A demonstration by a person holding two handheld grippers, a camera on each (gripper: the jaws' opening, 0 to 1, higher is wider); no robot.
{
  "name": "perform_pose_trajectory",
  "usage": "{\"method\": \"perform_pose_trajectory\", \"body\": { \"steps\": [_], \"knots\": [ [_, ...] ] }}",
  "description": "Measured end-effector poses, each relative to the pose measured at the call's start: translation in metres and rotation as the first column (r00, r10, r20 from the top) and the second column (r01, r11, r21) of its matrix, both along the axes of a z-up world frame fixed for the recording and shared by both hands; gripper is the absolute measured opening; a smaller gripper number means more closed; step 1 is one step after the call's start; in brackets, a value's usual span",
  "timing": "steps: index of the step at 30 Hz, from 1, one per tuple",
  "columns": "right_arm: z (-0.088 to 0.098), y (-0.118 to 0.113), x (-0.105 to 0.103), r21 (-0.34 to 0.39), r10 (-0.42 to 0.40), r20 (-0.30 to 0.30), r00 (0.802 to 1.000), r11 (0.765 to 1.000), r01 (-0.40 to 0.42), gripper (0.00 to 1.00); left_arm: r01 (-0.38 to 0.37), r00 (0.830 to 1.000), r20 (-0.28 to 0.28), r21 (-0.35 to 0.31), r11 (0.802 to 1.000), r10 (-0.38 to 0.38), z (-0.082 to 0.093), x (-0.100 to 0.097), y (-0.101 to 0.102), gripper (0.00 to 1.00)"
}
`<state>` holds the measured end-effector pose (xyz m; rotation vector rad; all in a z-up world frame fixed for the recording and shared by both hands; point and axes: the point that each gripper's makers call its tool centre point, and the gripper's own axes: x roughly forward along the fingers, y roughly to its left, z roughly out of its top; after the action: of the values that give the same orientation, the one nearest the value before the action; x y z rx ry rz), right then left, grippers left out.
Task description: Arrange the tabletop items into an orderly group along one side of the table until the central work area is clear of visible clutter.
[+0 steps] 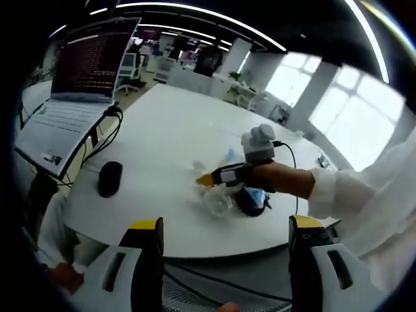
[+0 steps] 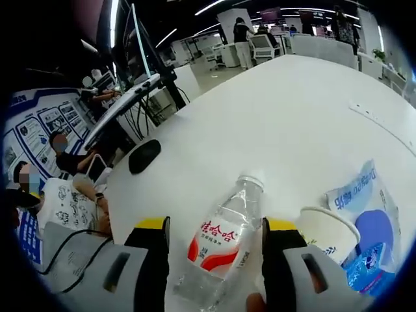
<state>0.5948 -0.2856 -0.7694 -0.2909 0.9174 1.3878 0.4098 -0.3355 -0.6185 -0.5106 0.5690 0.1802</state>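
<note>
At the bottom of the right gripper view, the right tongs straddled the water bottle, whether clamped or not was unclear. Lower right sat the paper cup and blue packets. The left tongs hung apart, empty. Upper left lay the mouse, alone mid-table — grouping looked barely begun.
</note>
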Motion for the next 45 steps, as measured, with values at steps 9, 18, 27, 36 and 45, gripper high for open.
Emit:
{"method": "perform_pose_trajectory", "body": {
  "steps": [9,18,27,36,45],
  "knots": [
    [-0.021,0.012,0.006,-0.06,0.026,0.052,0.998,0.998,-0.023,0.54,0.036,0.999,0.012,0.029,0.999,-0.037,0.008,0.008,-0.005,0.76],
    [-0.03,0.014,0.008,-0.103,0.023,0.085,0.996,0.995,-0.014,0.52,0.044,0.999,0.018,0.03,0.999,-0.045,0.012,0.011,-0.006,0.76],
    [-0.034,0.016,0.014,-0.138,0.001,0.099,0.995,0.99,0.013,0.47,0.051,0.999,0.01,0.017,0.999,-0.051,0.009,0.013,-0.008,0.75],
    [-0.03,0.013,0.013,-0.153,-0.037,0.079,0.996,0.987,0.049,0.39,0.036,0.999,0.022,0.0,0.999,-0.036,0.009,0.013,-0.007,0.75],
    [0.011,0.031,0.024,0.028,-0.058,0.155,0.986,0.998,0.054,0.38,0.019,1.0,0.025,-0.008,1.0,-0.019,0.008,0.01,-0.005,0.75]
  ]
}}
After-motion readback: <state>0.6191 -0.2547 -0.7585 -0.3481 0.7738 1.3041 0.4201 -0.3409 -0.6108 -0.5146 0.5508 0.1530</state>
